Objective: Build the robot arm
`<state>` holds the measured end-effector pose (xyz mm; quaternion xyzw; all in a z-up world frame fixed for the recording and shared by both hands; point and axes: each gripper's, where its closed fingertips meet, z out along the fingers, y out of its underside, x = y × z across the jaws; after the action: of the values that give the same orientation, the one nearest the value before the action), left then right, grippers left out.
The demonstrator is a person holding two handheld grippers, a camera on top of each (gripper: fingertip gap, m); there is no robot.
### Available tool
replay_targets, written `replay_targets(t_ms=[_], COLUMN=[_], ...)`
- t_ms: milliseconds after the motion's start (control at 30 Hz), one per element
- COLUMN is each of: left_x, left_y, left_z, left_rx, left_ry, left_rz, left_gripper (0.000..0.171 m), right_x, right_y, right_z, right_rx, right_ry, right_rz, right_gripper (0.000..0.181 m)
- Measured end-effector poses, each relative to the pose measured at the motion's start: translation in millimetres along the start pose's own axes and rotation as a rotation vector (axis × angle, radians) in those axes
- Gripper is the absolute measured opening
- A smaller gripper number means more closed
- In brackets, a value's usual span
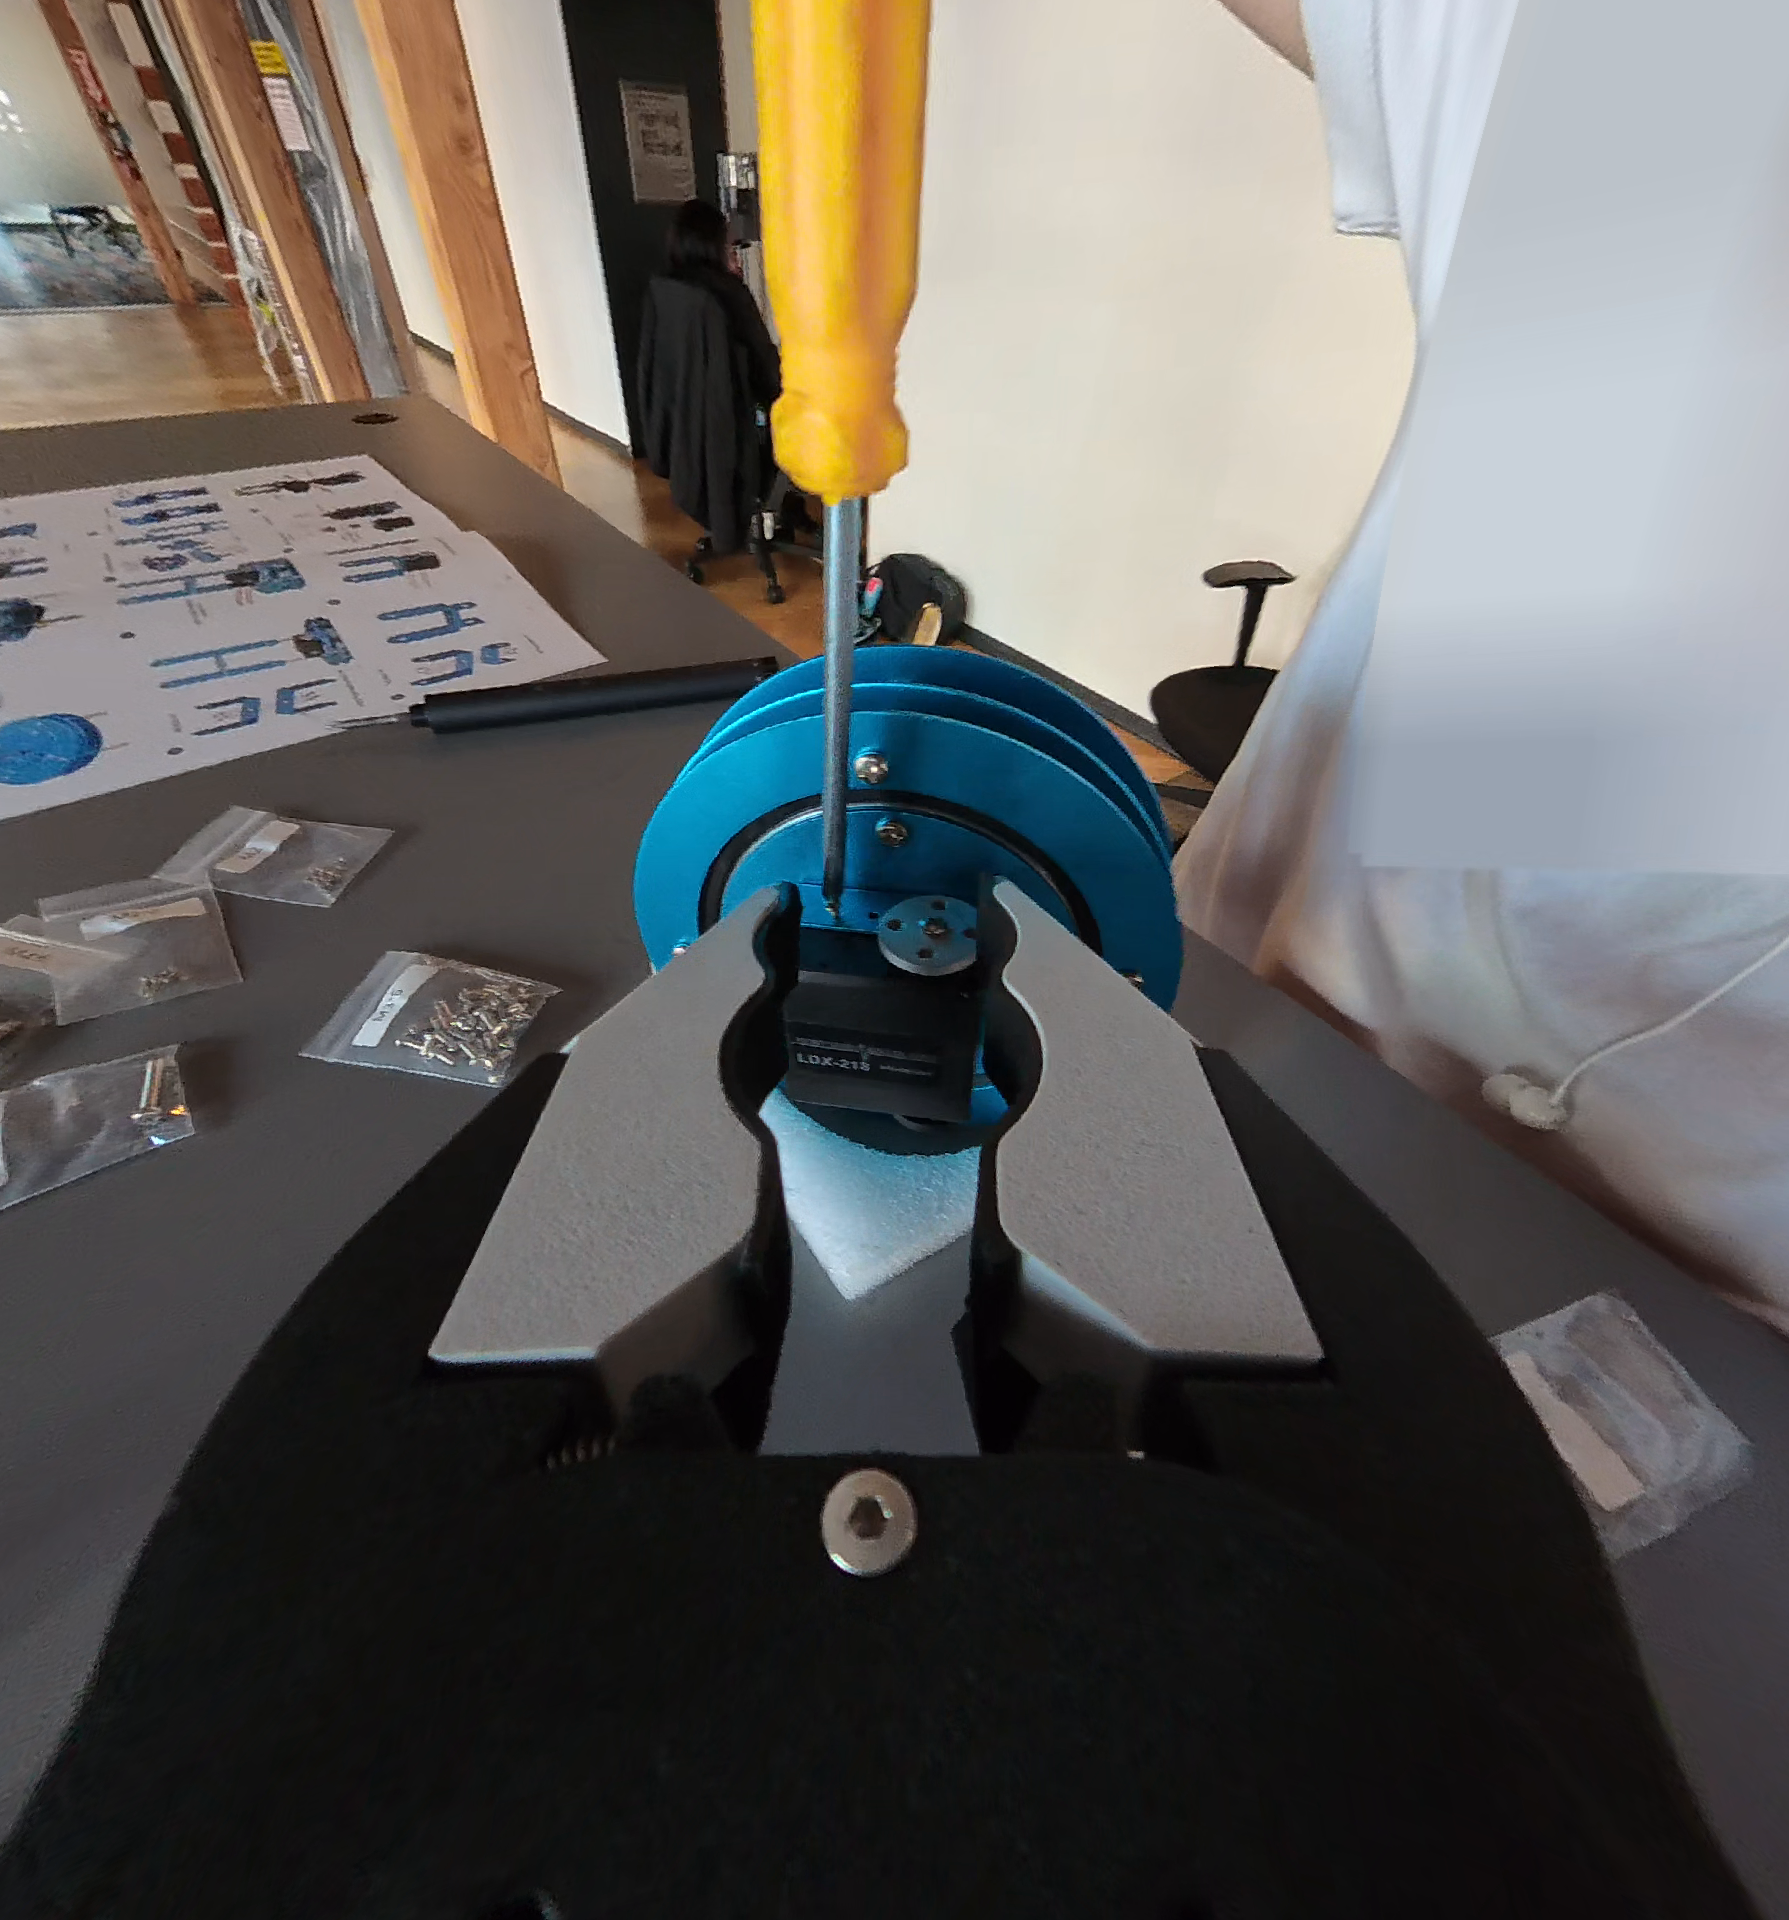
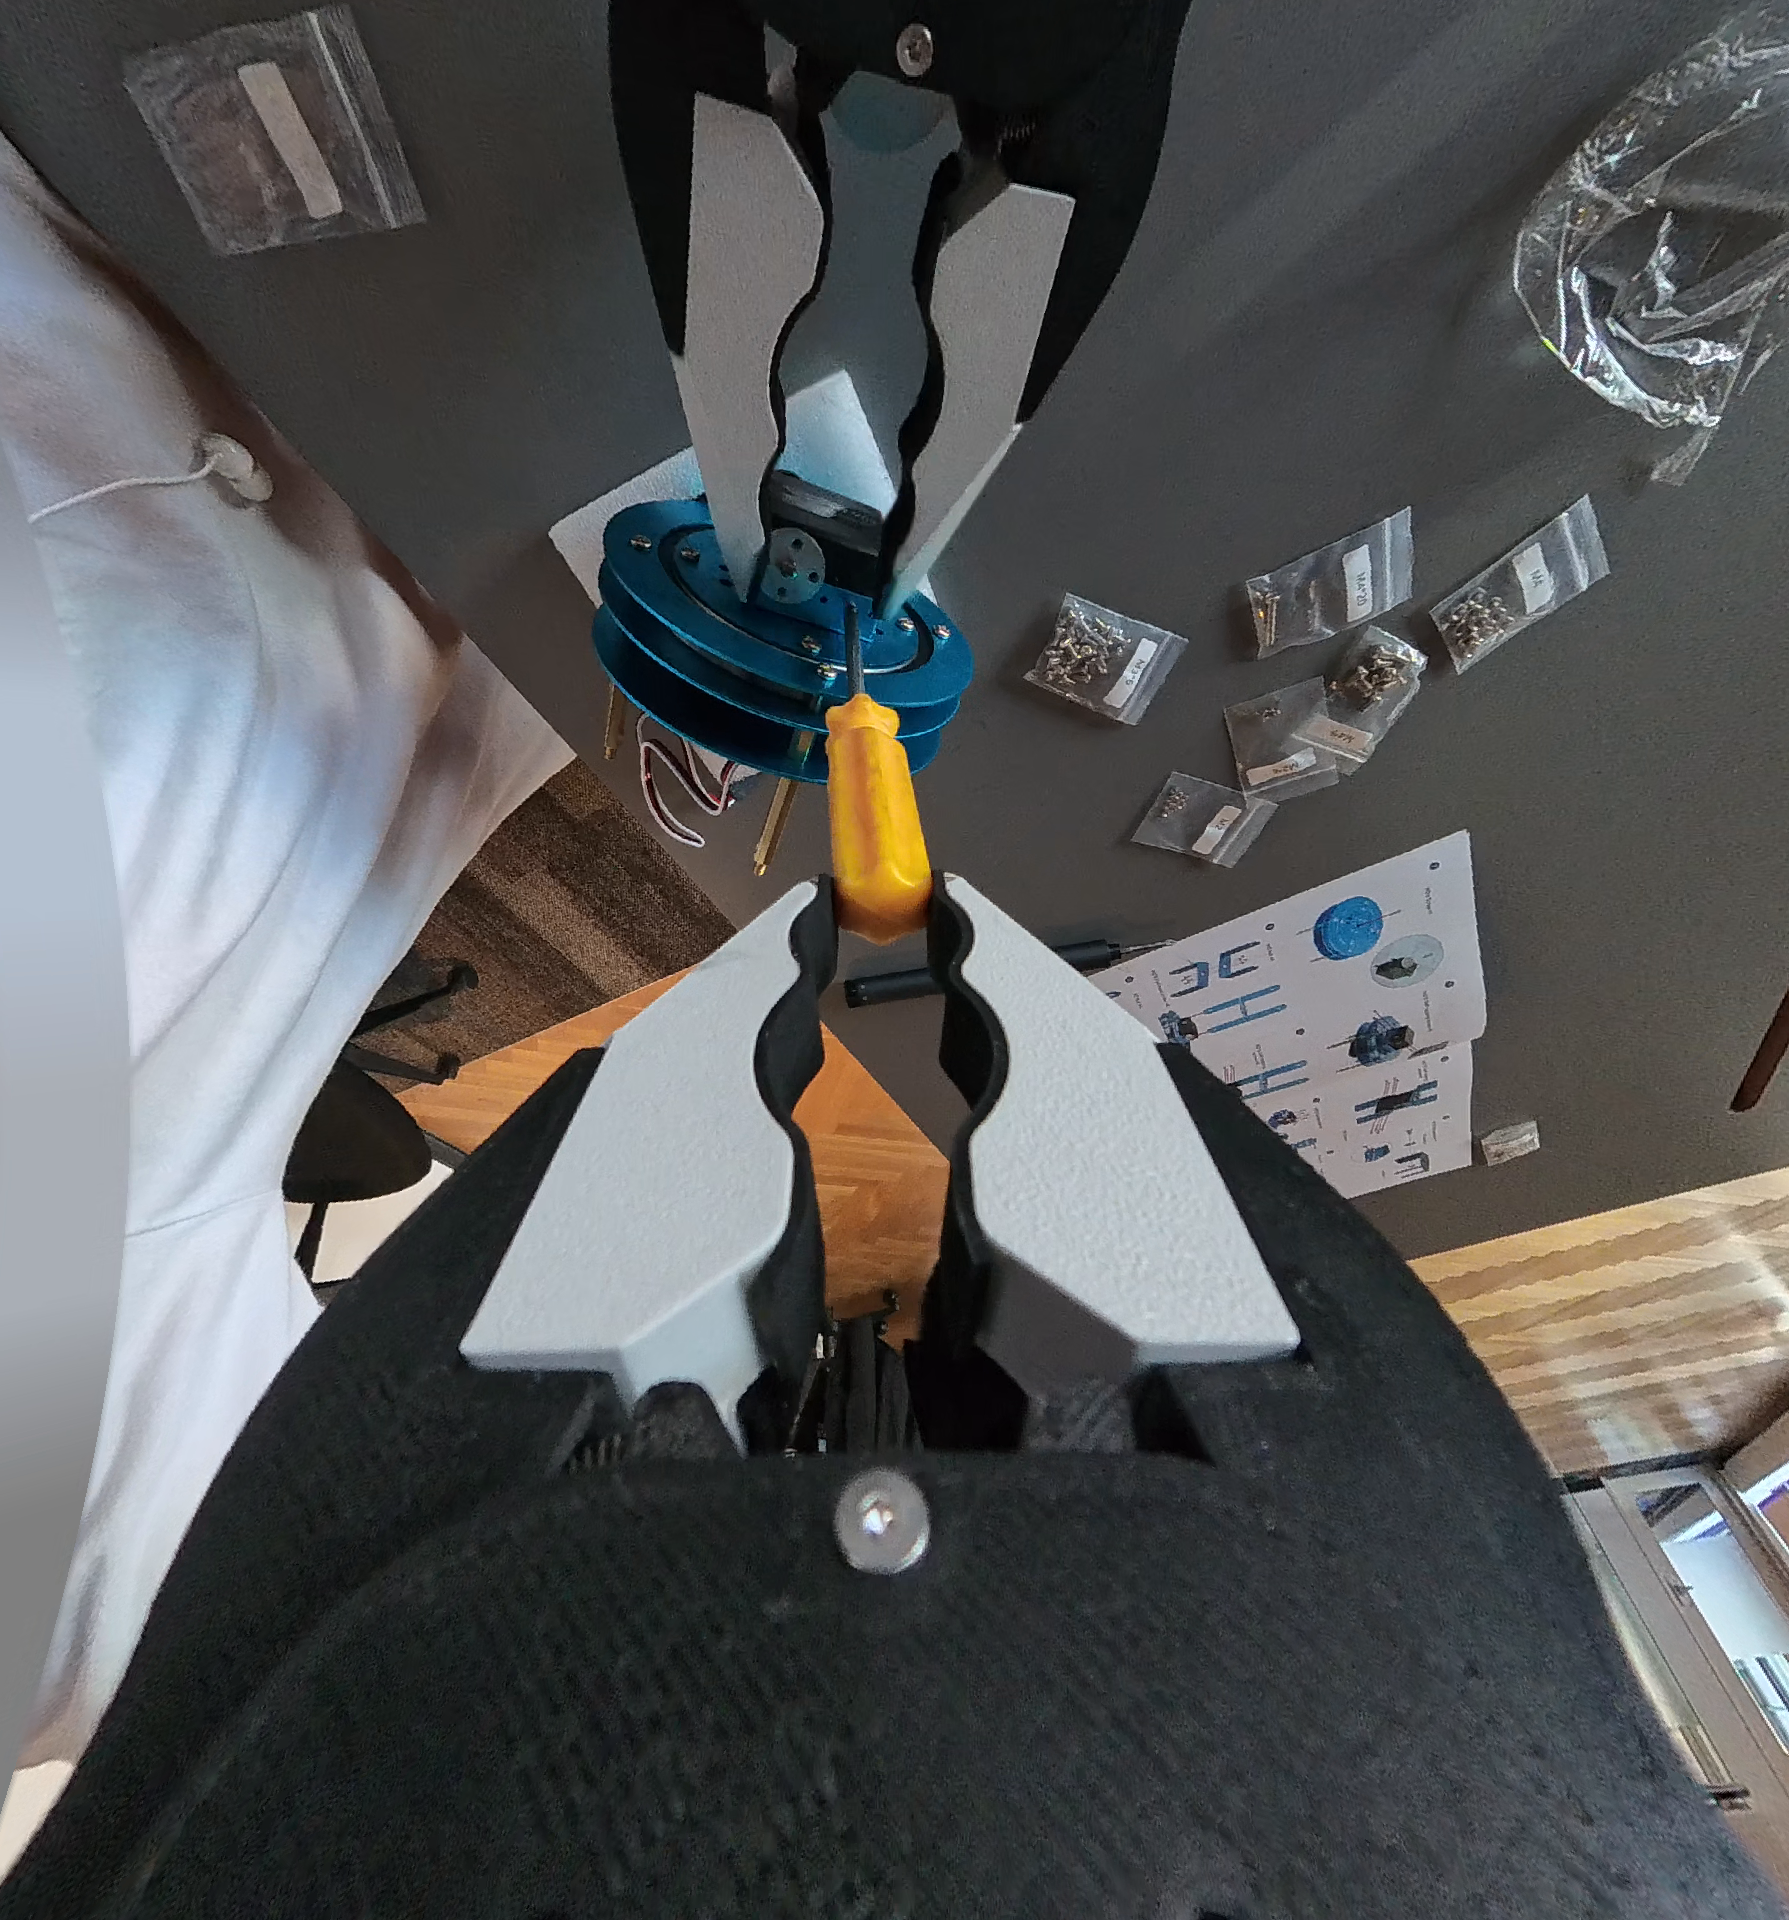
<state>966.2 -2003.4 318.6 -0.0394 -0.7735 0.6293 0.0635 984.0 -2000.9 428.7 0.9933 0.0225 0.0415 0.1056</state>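
My left gripper (image 1: 890,914) is shut on a black servo block (image 1: 879,1039) mounted in a blue round disc assembly (image 1: 1066,790), which rests at the grey table's edge on a white foam pad (image 1: 869,1205). My right gripper (image 2: 882,902) is shut on the yellow handle of a screwdriver (image 2: 874,821). The screwdriver (image 1: 840,260) stands upright in the left wrist view, and its tip touches the blue mount beside the servo's round horn (image 1: 934,931). The right wrist view shows the left gripper (image 2: 828,566) from above, clamping the servo on the blue discs (image 2: 781,665).
Several small bags of screws (image 1: 433,1023) lie left of the assembly on the grey table (image 1: 454,852), with printed instruction sheets (image 1: 194,623) and a black pen-like tool (image 1: 589,696) behind. An empty bag (image 1: 1622,1423) and crumpled plastic (image 2: 1690,229) lie nearby. A person in white (image 1: 1596,520) stands close. Spacing between my two grippers at the tips: around 12 cm.
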Motion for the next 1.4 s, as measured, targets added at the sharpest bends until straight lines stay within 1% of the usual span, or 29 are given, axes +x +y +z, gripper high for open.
replay_targets(t_ms=[133,233,367,600,800,1400], left_x=[2.5,2.8,4.5,3.9,2.9,-0.9], left_y=[0.9,1.9,2.7,2.1,1.4,-3.4], left_z=[-3.7,-2.3,-1.0,0.4,1.4,5.1], left_rx=[-0.005,-0.006,-0.007,-0.004,0.01,0.022], left_ry=[0.023,0.031,0.047,0.05,0.054,0.064], left_rz=[-0.023,-0.033,-0.036,-0.055,-0.077,-0.094], left_gripper=[0.03,0.032,0.03,0.036,0.038,0.037], right_x=[0.9,1.3,1.7,3.1,4.7,5.9], right_y=[-0.3,-0.5,-0.1,1.3,2.1,5.3], right_z=[0.2,0.3,0.4,1.0,1.3,1.9], right_rx=[0.001,0.002,0.001,-0.004,-0.007,-0.013], right_ry=[0.002,0.0,-0.001,0.008,0.007,0.0], right_rz=[-0.007,-0.009,-0.011,-0.024,-0.025,-0.036], right_gripper=[0.016,0.016,0.016,0.016,0.016,0.016])
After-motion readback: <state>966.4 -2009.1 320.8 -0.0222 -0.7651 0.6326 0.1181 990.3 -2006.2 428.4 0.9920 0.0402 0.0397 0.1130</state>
